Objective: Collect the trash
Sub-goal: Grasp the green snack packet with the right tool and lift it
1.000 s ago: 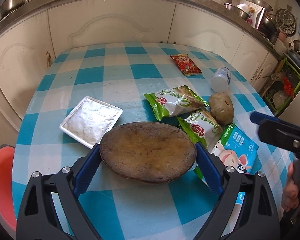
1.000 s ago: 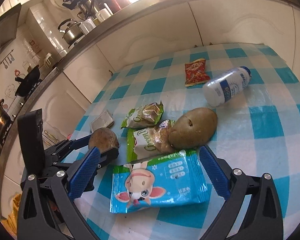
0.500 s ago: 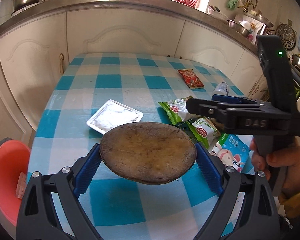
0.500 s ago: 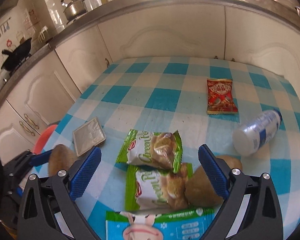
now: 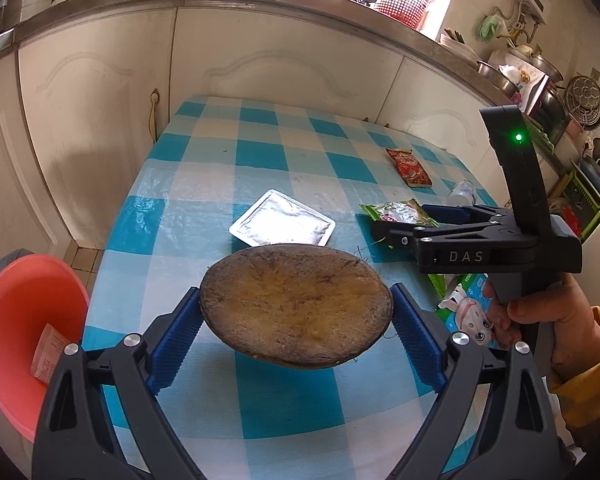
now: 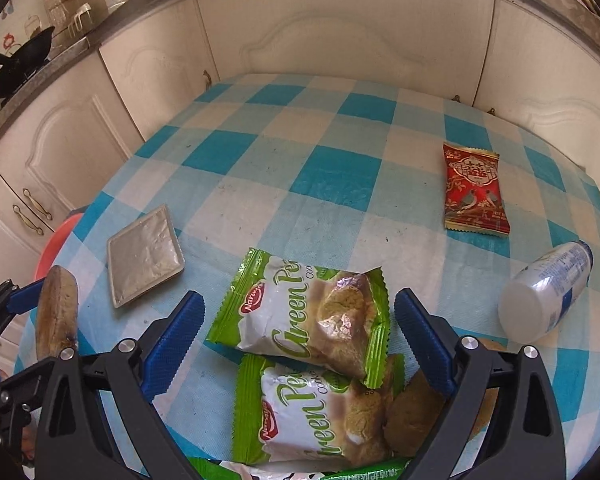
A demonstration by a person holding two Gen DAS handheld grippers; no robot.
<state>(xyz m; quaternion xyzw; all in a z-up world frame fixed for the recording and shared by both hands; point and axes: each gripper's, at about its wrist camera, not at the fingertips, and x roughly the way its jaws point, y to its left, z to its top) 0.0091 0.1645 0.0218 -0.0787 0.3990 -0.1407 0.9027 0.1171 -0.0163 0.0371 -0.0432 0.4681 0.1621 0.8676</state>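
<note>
My left gripper (image 5: 296, 320) is shut on a flat brown round slice (image 5: 296, 304) and holds it above the table's near left part; the slice also shows edge-on in the right wrist view (image 6: 56, 312). A red basin (image 5: 24, 332) with a small packet in it stands beside the table at the lower left. My right gripper (image 6: 296, 336) is open and hovers over a green cookie packet (image 6: 312, 316). A second green packet (image 6: 316, 412) and a potato (image 6: 412, 412) lie below it.
A silver foil tray (image 6: 144, 256), a red snack packet (image 6: 474, 190) and a white bottle on its side (image 6: 544, 294) lie on the blue checked tablecloth (image 6: 332, 152). A blue wipes pack (image 5: 466, 316) lies near the right hand. White cabinets surround the table.
My left gripper has lifted the slice and drawn back toward the left, bringing the red basin into view. My right gripper has moved forward over the green packets.
</note>
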